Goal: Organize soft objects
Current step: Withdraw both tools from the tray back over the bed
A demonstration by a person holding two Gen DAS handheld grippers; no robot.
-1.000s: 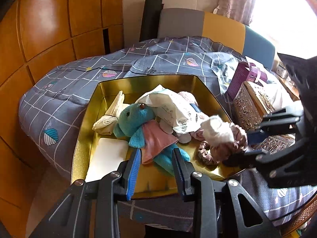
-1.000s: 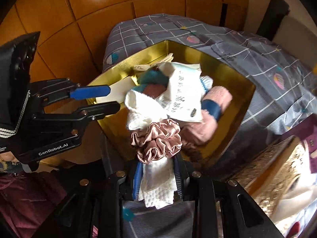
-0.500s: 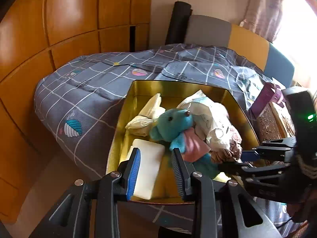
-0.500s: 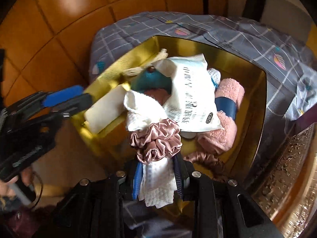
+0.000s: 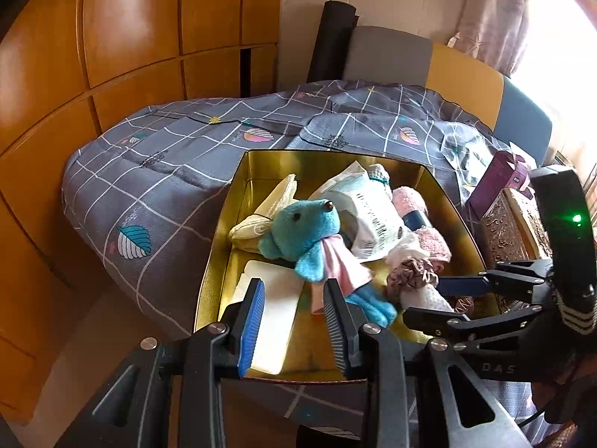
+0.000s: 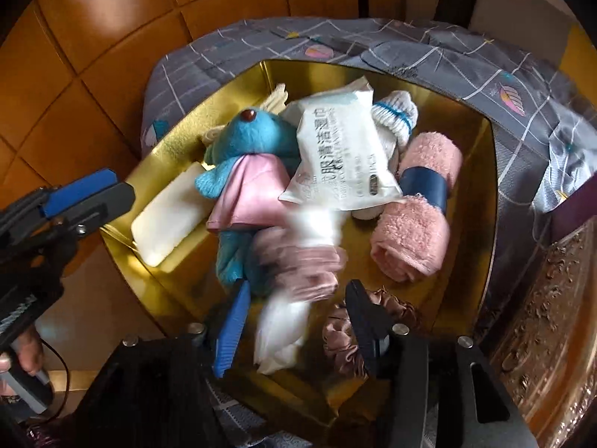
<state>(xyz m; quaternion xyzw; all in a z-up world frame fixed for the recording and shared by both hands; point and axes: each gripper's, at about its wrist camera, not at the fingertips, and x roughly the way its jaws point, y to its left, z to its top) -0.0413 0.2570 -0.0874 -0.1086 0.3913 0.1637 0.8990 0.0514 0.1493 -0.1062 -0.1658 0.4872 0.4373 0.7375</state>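
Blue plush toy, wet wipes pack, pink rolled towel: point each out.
Blue plush toy (image 5: 309,224), left wrist view, on its head.
Wet wipes pack (image 6: 341,156), right wrist view, printed front.
Pink rolled towel (image 6: 410,239), right wrist view, lower roll.

Home bedroom, prob.: bed w/ grey checked quilt (image 5: 179,171), padded headboard (image 5: 440,63) in grey/yellow/blue blocks, orange wood wardrobe panels (image 5: 123,33) alongside, patterned curtain (image 5: 492,11) at a bright window, gold tin (image 5: 220,246) of soft stuff on the quilt.
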